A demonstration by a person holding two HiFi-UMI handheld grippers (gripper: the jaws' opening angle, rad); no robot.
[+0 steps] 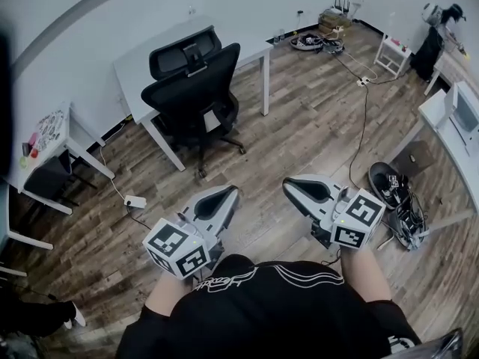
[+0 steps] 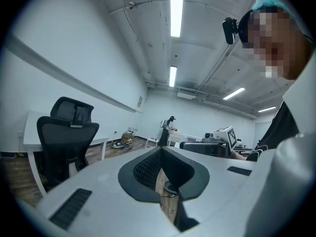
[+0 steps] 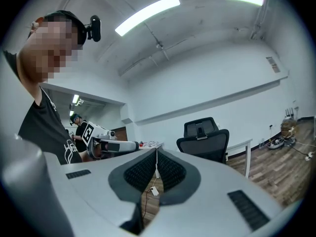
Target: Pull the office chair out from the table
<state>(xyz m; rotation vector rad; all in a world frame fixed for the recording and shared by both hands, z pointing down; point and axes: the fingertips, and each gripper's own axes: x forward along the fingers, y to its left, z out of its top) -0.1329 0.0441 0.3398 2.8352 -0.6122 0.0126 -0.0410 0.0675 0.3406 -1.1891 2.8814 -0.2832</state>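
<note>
The black office chair point(image 1: 193, 88) has a mesh back and a headrest. It stands tucked against the white table point(image 1: 142, 64) at the far wall, its back toward me. My left gripper point(image 1: 232, 192) and right gripper point(image 1: 287, 185) are held side by side in front of my body, well short of the chair, and point level toward it. Both are shut with nothing between the jaws. The chair point(image 2: 66, 137) appears at the left of the left gripper view, beyond the left gripper point(image 2: 161, 151). It also appears right of centre as the chair point(image 3: 204, 139) in the right gripper view, beyond the right gripper point(image 3: 157, 151).
A small white side table point(image 1: 61, 142) with colourful items stands at the left. A white power adapter point(image 1: 135, 200) with a cable lies on the wood floor. Shoes point(image 1: 389, 182) and cables lie at the right, near a white desk point(image 1: 441, 118). A white stool point(image 1: 393, 51) stands at the back.
</note>
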